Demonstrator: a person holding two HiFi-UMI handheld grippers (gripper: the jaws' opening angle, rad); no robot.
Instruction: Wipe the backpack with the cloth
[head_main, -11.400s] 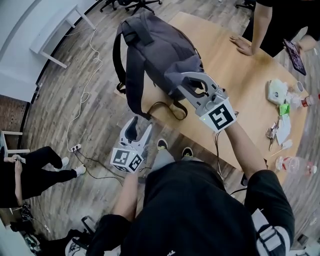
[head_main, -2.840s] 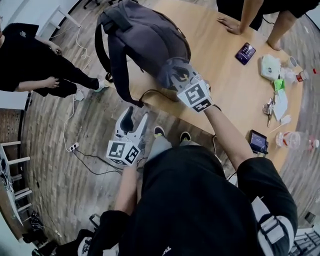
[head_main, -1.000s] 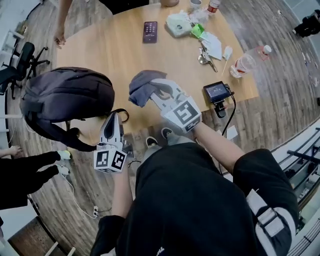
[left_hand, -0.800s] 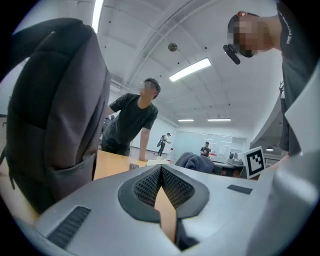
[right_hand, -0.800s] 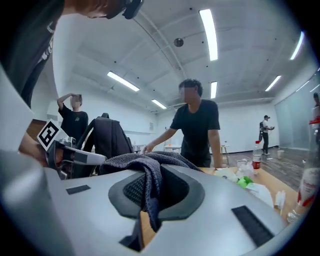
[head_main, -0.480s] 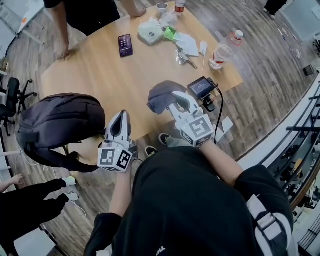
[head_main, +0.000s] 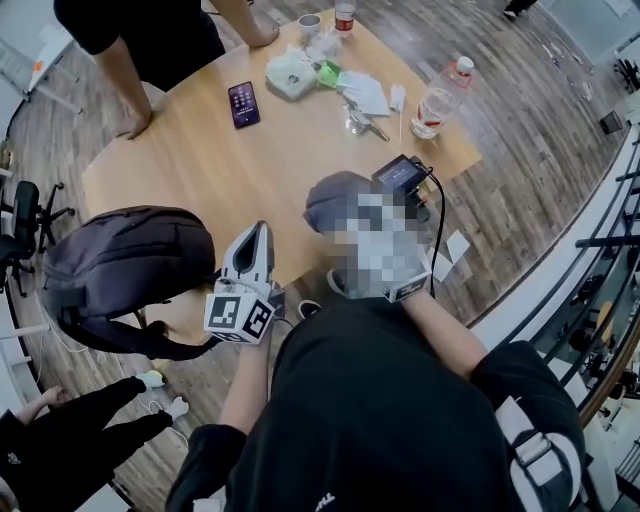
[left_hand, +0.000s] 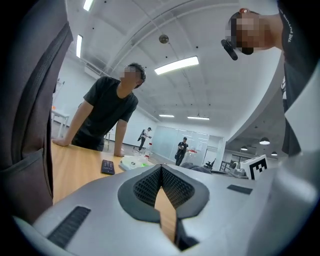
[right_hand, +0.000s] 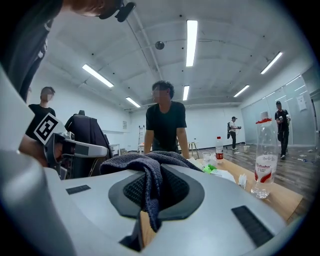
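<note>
The dark grey backpack (head_main: 120, 265) lies on its side at the left end of the wooden table (head_main: 200, 160); it fills the left edge of the left gripper view (left_hand: 27, 120). My left gripper (head_main: 260, 232) is shut with nothing in it, its tips (left_hand: 161, 168) just right of the backpack over the table's near edge. My right gripper (right_hand: 151, 189) is shut on the dark grey cloth (right_hand: 145, 167). In the head view a mosaic patch covers that gripper; the cloth (head_main: 332, 193) bunches at its front, over the table and clear of the backpack.
A black device (head_main: 403, 175) with a cable sits just right of the cloth. Farther back lie a phone (head_main: 242, 103), a water bottle (head_main: 438, 100), keys and tissues. A person (head_main: 130, 50) leans on the far edge with one hand.
The right gripper has carried the cloth off the backpack and rightward, to above the table near the black device. The left gripper has come up from beside the floor to the table's near edge.
</note>
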